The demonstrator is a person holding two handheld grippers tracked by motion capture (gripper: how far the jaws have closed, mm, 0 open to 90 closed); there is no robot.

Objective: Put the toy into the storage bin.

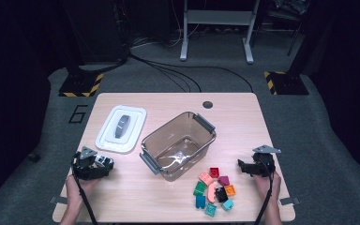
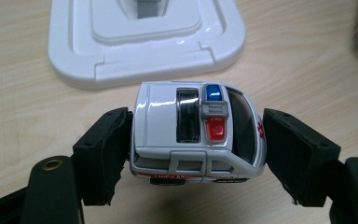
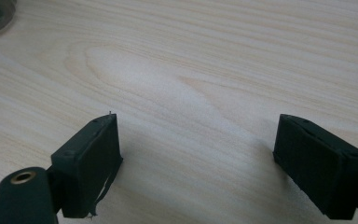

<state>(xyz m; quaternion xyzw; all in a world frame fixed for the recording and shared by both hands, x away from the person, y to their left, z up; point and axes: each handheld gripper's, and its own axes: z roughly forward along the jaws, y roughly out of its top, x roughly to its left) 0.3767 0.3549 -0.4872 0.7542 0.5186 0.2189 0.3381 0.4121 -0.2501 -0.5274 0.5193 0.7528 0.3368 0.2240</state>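
High view: we hold the left tongs [image 1: 104,163] near the worktop's [image 1: 168,206] left edge, w/ a toy ambulance [image 1: 101,162] in them, just in front of the white lid [image 1: 121,128]. The clear bin [image 1: 178,145] sits mid-worktop, toy blocks [image 1: 214,190] in front of it. The right tongs [image 1: 242,165] wait beside the blocks.

Left gripper view: both pads touch the ambulance [image 2: 198,133], nose & tail, so we think it's gripped.

Right gripper view: jaws wide apart, nothing in them.

We think we're at the pick-up step. Next: carry the ambulance over the bin, then let go.
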